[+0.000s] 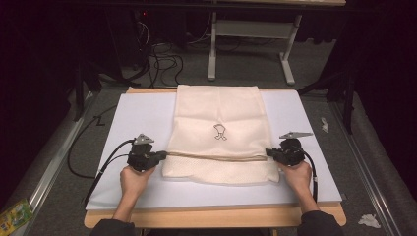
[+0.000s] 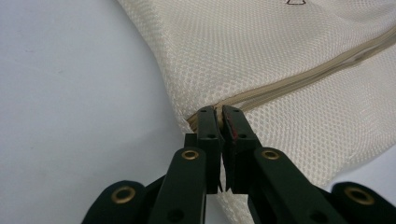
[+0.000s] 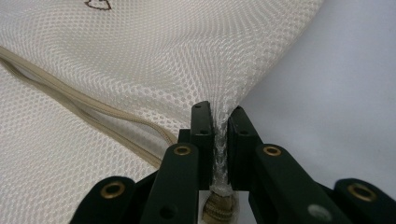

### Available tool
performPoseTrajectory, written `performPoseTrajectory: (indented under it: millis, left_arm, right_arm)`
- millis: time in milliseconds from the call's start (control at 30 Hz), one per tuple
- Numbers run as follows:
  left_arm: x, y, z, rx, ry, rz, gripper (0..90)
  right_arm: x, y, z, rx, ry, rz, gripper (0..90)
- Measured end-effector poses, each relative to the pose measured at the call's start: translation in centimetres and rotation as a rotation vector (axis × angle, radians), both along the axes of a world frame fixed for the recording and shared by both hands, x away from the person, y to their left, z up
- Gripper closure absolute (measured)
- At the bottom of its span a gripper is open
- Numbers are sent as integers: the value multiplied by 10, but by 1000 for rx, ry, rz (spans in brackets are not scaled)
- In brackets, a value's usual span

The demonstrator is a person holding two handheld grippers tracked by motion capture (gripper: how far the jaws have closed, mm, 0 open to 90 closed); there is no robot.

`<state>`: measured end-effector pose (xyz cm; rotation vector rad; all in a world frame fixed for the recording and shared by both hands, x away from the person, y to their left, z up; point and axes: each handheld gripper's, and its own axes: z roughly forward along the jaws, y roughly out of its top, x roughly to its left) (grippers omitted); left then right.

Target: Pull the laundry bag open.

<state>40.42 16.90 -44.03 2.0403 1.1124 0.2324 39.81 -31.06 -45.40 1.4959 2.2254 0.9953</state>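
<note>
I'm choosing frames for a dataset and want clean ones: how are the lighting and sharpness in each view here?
High view: the white board and mesh bag are evenly lit, the surroundings fall into dark, and the picture is a bit soft. Left gripper view: mesh weave crisp near the left gripper, the near jaw bases blurred. Right gripper view: weave sharp at the right gripper, no glare, soft shading on the board.

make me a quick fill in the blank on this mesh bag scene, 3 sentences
1. The left claw pinches the mesh bag at the end of its beige ____.
2. The bag lies on a ____ board on the table.
3. The right claw has ____ fabric between its jaws.

Missing words: zipper; white; mesh
</note>
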Motion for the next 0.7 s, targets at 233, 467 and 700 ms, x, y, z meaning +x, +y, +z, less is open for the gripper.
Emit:
performPoseTrajectory:
  millis: [233, 467, 700]
  left_arm:
    - [2, -2, -10, 10, 20, 7, 860]
    - [2, -4, -14, 22, 23, 4, 849]
    - [0, -2, -12, -22, -16, -14, 746]
  right_arm:
    - [-1, 1, -4, -19, 18, -2, 814]
    - [0, 1, -7, -25, 28, -7, 749]
    - [-3, 0, -5, -31, 5, -2, 647]
